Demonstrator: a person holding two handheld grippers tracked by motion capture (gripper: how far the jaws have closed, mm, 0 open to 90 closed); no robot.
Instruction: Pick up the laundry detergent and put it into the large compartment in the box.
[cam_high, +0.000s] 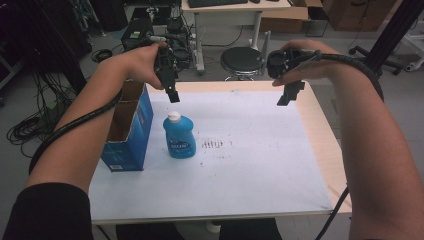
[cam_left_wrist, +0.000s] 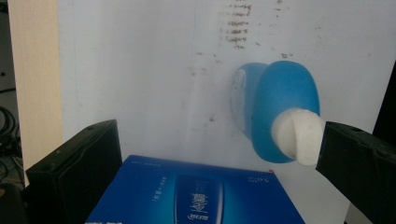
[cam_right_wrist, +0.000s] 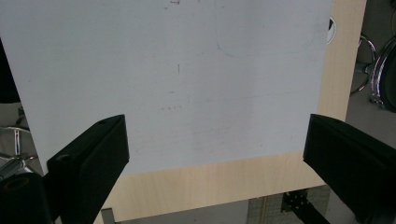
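A blue bottle with a white cap stands upright on the white sheet, left of centre. An open blue carton stands just left of it. My left gripper hovers a little above and behind the cap, jaws pointing down. In the left gripper view the jaws stand wide apart and empty, with the bottle and its cap near the right jaw and the carton below. My right gripper hangs open over the sheet's far right part, holding nothing.
The white sheet covers most of the wooden table; it bears dark smudges right of the bottle. The right gripper view looks down on bare sheet and the table's far edge. A black stool stands behind the table.
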